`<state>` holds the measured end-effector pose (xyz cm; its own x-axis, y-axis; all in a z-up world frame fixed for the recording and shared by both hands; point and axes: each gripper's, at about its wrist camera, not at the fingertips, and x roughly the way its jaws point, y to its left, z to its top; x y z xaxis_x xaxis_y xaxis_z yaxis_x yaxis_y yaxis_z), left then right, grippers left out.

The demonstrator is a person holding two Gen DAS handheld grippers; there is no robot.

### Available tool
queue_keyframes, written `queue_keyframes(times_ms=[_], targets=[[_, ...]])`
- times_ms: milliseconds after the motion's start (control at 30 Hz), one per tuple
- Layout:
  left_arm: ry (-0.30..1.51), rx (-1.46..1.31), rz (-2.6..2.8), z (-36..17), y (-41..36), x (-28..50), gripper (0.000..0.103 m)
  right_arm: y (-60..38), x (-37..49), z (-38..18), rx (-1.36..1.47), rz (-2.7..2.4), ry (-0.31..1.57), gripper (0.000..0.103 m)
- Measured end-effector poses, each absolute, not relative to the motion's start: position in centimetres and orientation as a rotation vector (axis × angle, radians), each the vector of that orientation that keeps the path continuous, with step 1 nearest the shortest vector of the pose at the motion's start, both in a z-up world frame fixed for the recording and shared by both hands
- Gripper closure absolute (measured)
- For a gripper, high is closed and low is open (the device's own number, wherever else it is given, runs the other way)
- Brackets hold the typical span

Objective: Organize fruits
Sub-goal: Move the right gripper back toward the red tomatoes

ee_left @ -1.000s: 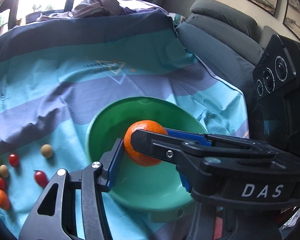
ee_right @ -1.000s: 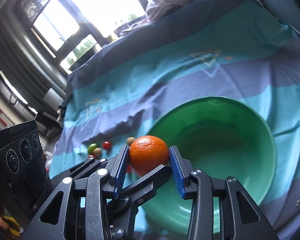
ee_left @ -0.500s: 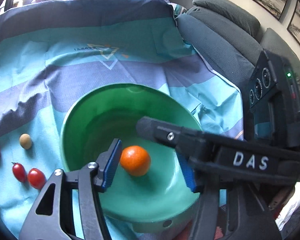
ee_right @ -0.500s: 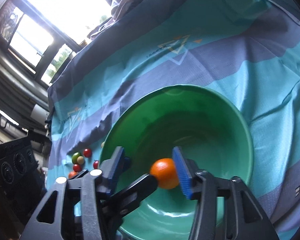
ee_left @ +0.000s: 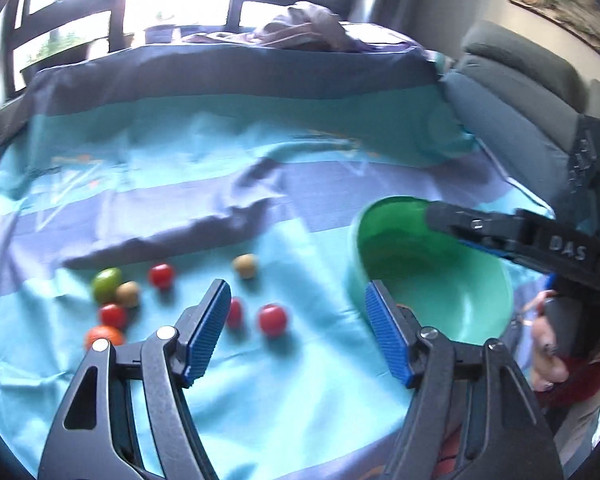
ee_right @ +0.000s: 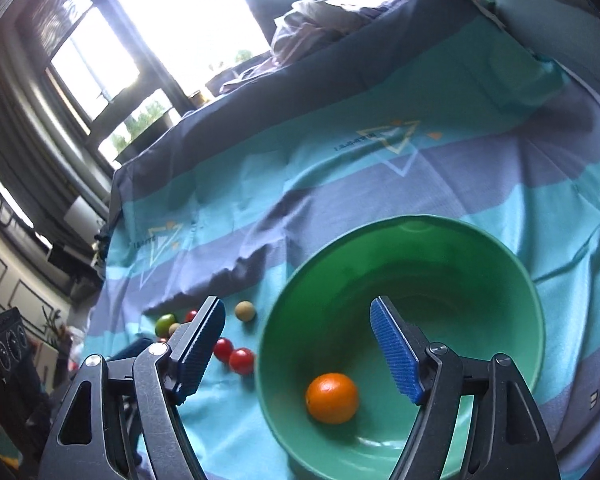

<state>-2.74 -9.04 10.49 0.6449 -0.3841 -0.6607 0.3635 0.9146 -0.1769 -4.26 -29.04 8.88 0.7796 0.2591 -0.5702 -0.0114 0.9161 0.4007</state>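
Note:
A green bowl (ee_right: 520,280) stands on a striped teal and purple cloth; an orange (ee_right: 332,398) lies inside it near the front wall. My right gripper (ee_right: 296,348) is open and empty above the bowl's left rim. The bowl also shows in the left wrist view (ee_left: 452,292), at the right. My left gripper (ee_left: 296,332) is open and empty above the cloth, left of the bowl. Several small fruits lie on the cloth ahead of it: red tomatoes (ee_left: 273,319), a green one (ee_left: 107,283), tan balls (ee_left: 245,266) and a small orange one (ee_left: 104,336).
A grey sofa (ee_left: 512,112) borders the cloth at the right. A heap of clothes (ee_right: 320,28) lies at the far edge under the windows. The right gripper's arm (ee_left: 540,240) crosses over the bowl in the left wrist view.
My right gripper opened and dropped the orange into the bowl, then rose. My left gripper swung left, away from the bowl, toward the small fruits.

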Motion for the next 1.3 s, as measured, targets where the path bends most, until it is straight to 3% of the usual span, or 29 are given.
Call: queue_keyframes(times_ms=[500, 867, 1300], targets=[[0.837, -0.165, -0.153, 6.3, 4.1, -2.4, 0.033, -17.6, -3.4, 7.6, 0.175, 0.301, 0.703, 0.027], [0.866, -0.190, -0.103, 5.0, 5.1, -1.3, 0.033, -13.1, -2.1, 3.8, 0.088, 0.328, 0.817, 0.027], [0.859, -0.173, -0.123, 4.9, 4.2, -1.7, 0.033, -12.7, -2.2, 3.6, 0.071, 0.315, 0.813, 0.027]])
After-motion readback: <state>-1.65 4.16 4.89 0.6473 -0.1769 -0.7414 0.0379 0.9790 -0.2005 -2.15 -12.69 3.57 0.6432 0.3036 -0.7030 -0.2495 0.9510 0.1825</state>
